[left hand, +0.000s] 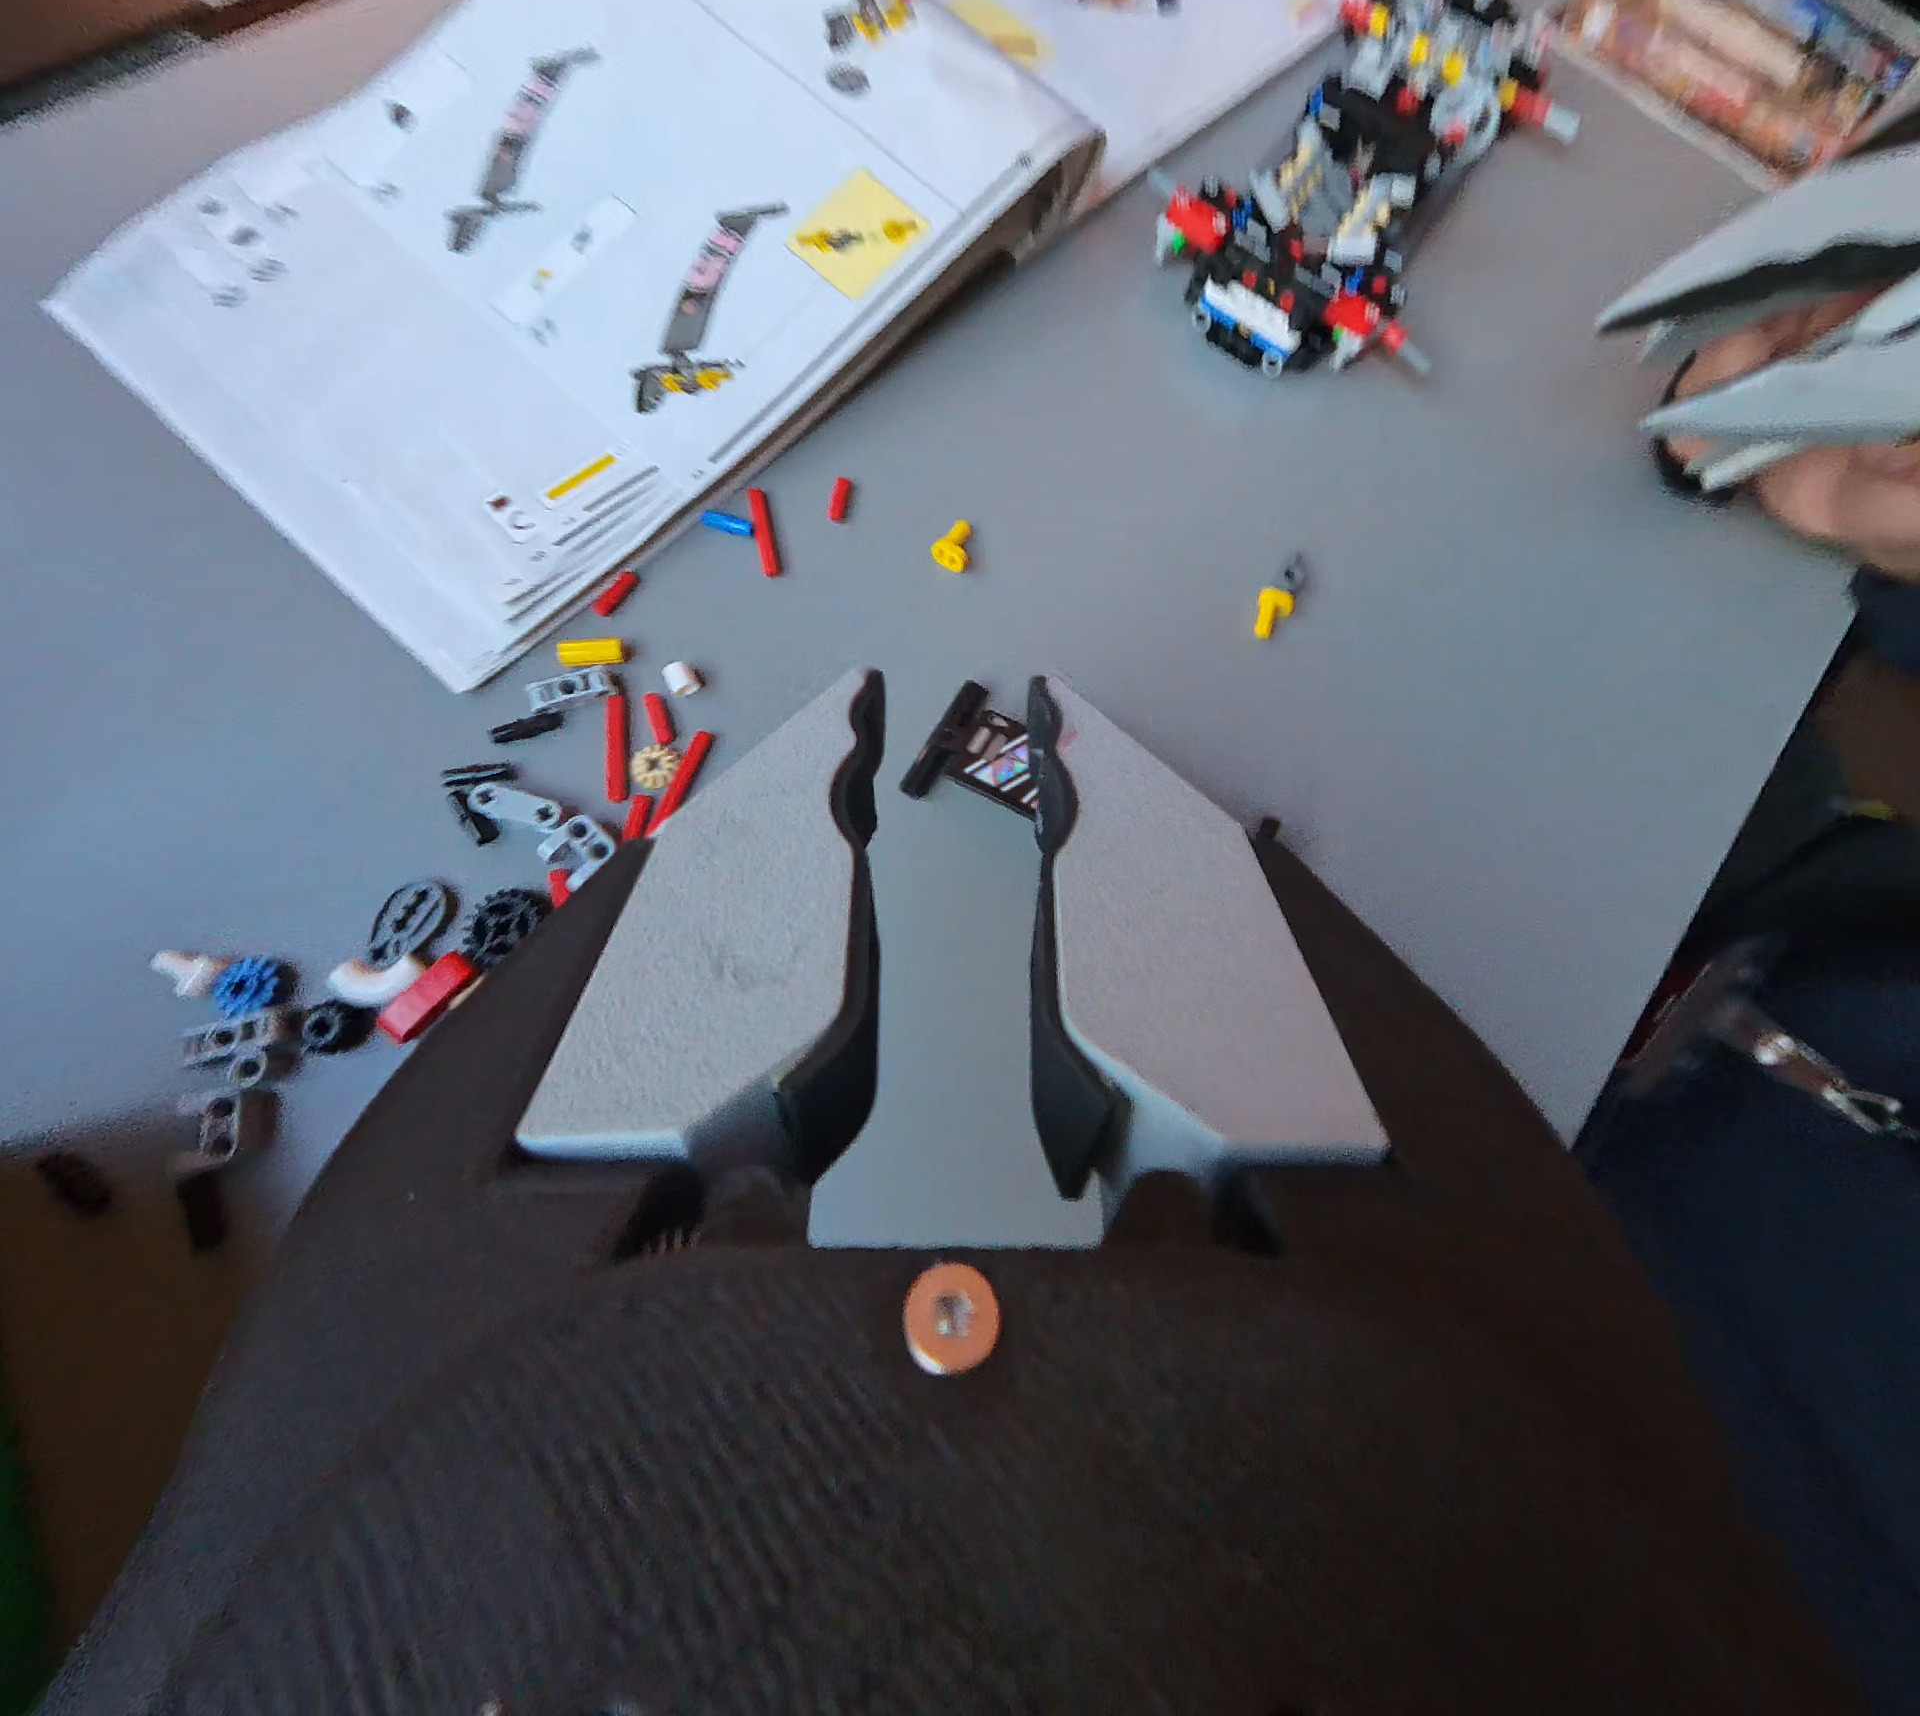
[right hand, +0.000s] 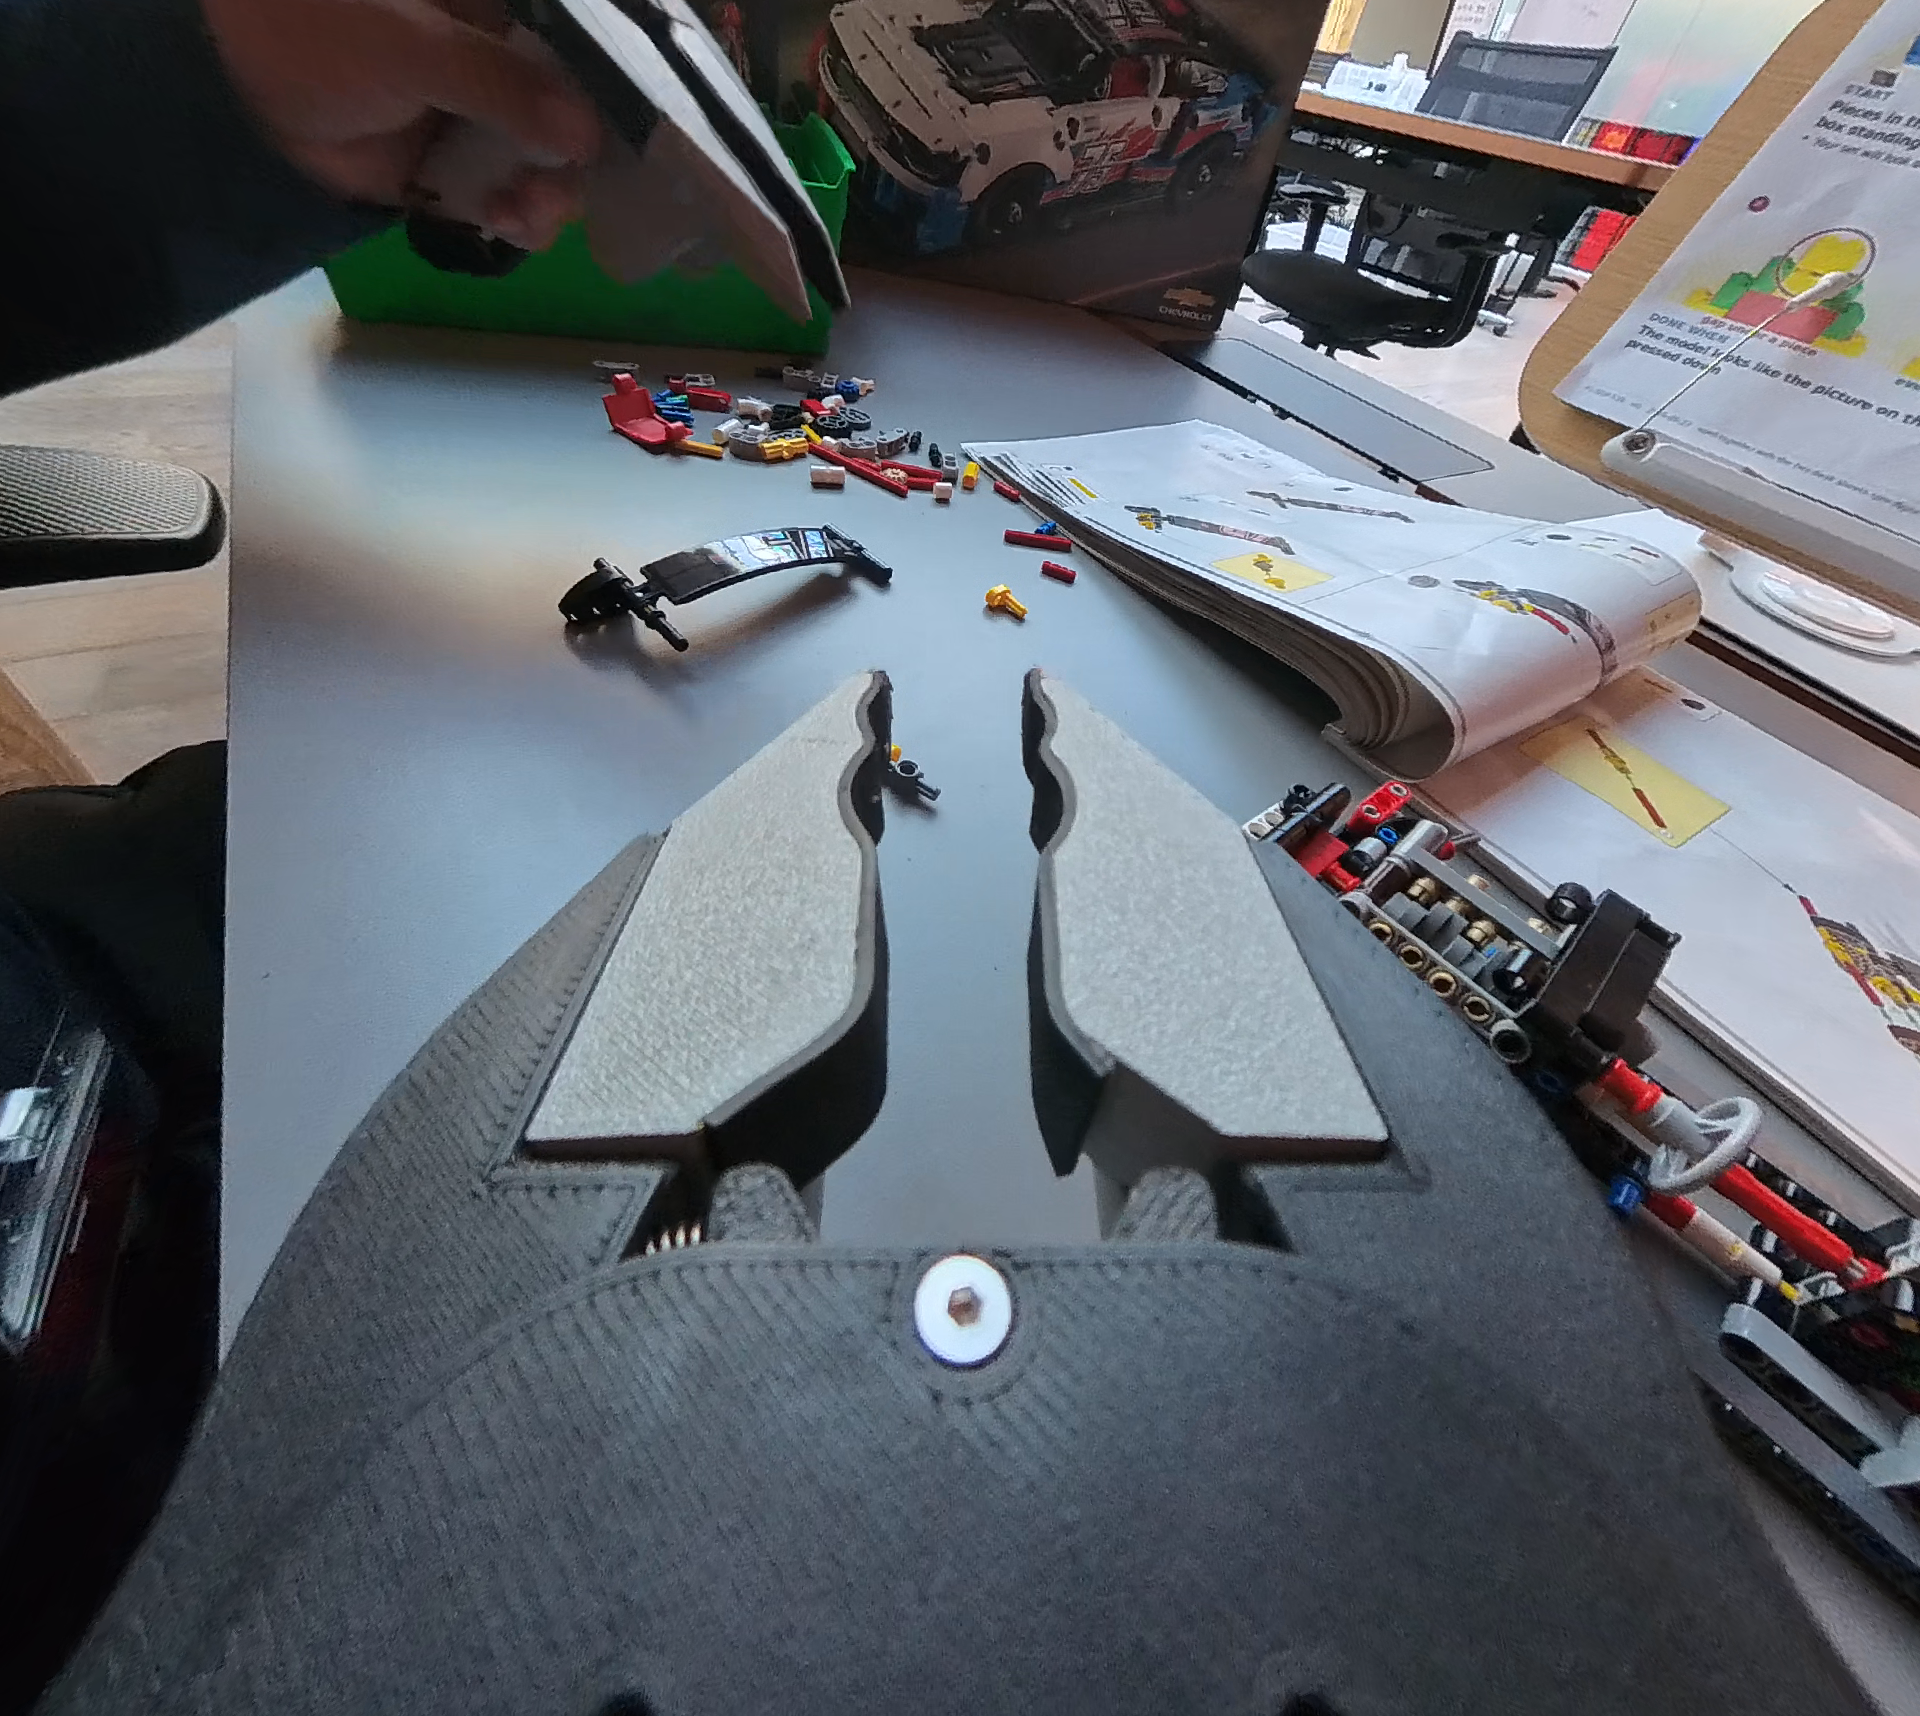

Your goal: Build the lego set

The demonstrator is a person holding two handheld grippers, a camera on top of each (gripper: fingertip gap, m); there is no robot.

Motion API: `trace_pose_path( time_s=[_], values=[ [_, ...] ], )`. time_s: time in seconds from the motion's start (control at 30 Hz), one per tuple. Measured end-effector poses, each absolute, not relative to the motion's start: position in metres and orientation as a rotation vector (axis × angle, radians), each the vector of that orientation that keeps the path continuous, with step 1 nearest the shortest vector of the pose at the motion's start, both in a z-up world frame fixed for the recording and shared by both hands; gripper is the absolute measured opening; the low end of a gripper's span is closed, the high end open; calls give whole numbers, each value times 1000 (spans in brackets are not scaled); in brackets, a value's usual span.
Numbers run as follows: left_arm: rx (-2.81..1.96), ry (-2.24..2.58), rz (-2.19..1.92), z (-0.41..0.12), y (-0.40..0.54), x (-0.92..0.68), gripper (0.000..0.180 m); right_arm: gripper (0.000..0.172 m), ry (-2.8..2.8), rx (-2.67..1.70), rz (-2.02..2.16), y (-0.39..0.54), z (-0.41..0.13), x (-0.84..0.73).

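The left gripper hangs above the grey tabletop with its jaws spread and nothing pinched. Below it, lying free on the table, is a black curved panel piece, glossy, with a printed sticker and a pin at one end.

The right gripper is likewise parted and bare. A small grey-and-yellow connector lies on the table beside its left finger, apart from the wavy black pads.

Towards the far edge of the tabletop lie scattered red axles, the open instruction booklet and a green bin.
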State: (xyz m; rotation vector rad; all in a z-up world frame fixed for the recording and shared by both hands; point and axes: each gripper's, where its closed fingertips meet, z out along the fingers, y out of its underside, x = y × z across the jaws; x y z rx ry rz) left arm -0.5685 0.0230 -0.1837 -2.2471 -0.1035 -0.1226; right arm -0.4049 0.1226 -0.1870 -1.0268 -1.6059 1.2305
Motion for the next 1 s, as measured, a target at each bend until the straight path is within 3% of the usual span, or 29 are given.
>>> trace_pose_path(
  time_s=[0.27, 0.53, 0.77, 1.0],
  values=[
    [-2465, 247, -150, -246, 78, -557, 19, 21, -1607, -1019, 1207, 122, -188, -405],
    [-2456, 604, -134, -259, 98, -561, 23, 20, -1624, -1020, 1270, 118, -187, -405],
    [-2446, 690, -259, -273, 106, -555, 9, 19, -1598, -1044, 1383, 121, -182, -404],
    [-2386, 759, -253, -271, 109, -532, 9, 18, -1583, -1051, 1418, 123, -180, -403]
  ],
)
